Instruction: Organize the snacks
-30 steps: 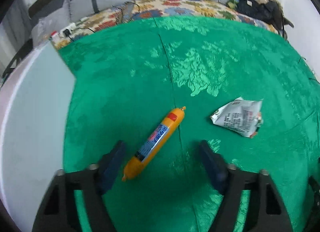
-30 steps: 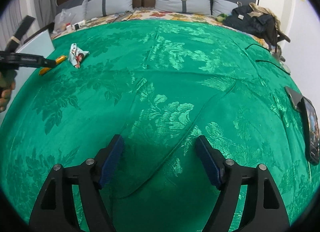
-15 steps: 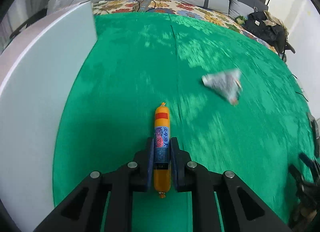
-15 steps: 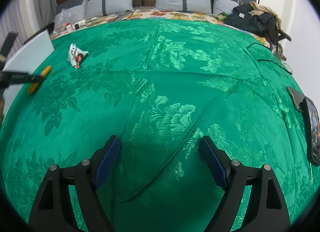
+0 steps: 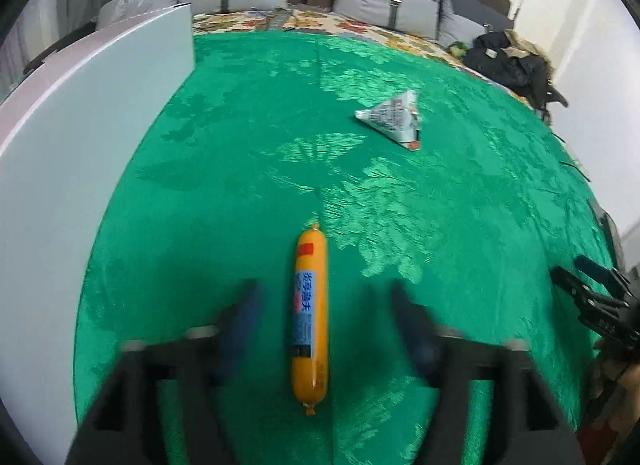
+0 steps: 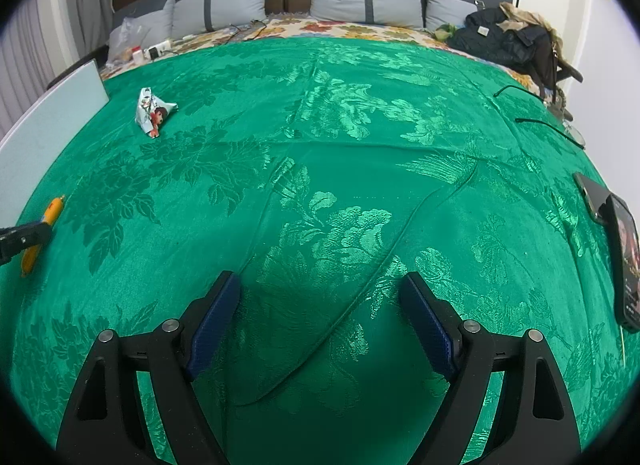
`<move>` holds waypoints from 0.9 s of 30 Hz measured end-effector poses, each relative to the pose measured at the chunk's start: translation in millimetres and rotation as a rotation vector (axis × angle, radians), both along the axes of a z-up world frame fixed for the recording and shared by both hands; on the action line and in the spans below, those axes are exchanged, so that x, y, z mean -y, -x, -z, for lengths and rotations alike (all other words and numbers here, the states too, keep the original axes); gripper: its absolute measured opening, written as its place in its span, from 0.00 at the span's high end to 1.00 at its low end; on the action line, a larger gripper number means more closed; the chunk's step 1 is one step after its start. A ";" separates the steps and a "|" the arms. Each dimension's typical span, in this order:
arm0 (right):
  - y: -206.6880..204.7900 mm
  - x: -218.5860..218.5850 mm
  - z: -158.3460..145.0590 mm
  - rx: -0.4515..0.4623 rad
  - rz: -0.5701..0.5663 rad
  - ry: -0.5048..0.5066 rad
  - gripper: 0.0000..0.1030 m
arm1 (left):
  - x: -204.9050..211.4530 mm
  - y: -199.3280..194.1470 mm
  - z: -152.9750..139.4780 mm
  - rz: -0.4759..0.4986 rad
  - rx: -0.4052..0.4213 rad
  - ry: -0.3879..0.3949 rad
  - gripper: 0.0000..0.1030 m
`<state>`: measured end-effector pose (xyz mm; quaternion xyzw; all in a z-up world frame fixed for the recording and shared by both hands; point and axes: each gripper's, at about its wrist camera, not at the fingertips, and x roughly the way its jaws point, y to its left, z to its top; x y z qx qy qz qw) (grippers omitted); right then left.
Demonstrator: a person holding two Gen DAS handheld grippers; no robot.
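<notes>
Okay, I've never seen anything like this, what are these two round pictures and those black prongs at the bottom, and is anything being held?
Each picture comes from a fisheye camera mounted on a hand-held two-finger gripper, looking along its fingers; a person holds one in each hand. The left gripper has blurred jaws that are opening around an orange plastic-wrapped sausage stick lying on the green patterned bedspread; nothing grips it now. Farther off lies a small white crinkled snack packet, and a pale flat board stands at the left. The right gripper is open and empty above bare cloth, with a black phone at the right edge.
</notes>
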<state>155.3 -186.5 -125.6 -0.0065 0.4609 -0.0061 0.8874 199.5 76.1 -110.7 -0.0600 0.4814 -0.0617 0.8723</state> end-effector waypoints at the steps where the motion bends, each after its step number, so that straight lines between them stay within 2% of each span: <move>1: -0.2 0.0 0.1 0.000 0.000 0.000 0.17 | -1.4 -0.8 1.7 -0.015 0.002 -0.004 0.20; 4: -0.3 0.0 0.1 0.000 0.000 0.000 0.17 | -1.2 -1.5 3.6 -0.007 0.026 -0.019 0.17; 6: -0.1 0.1 0.0 0.000 0.000 0.000 0.16 | 4.7 -1.0 6.7 0.017 0.036 -0.066 0.14; 8: -0.4 0.1 0.1 0.000 -0.001 0.000 0.16 | 16.2 1.9 11.9 0.058 0.049 -0.152 0.06; 9: -0.2 0.1 0.1 0.000 0.000 0.000 0.16 | 17.9 2.9 12.6 0.061 0.058 -0.161 0.04; 11: -0.2 0.1 0.0 0.000 0.000 0.000 0.16 | 14.9 0.8 13.9 0.051 0.048 -0.147 0.00; 27: -0.4 0.0 -0.1 -0.003 -0.001 0.001 0.16 | 15.0 -0.9 15.6 0.042 0.059 -0.148 0.00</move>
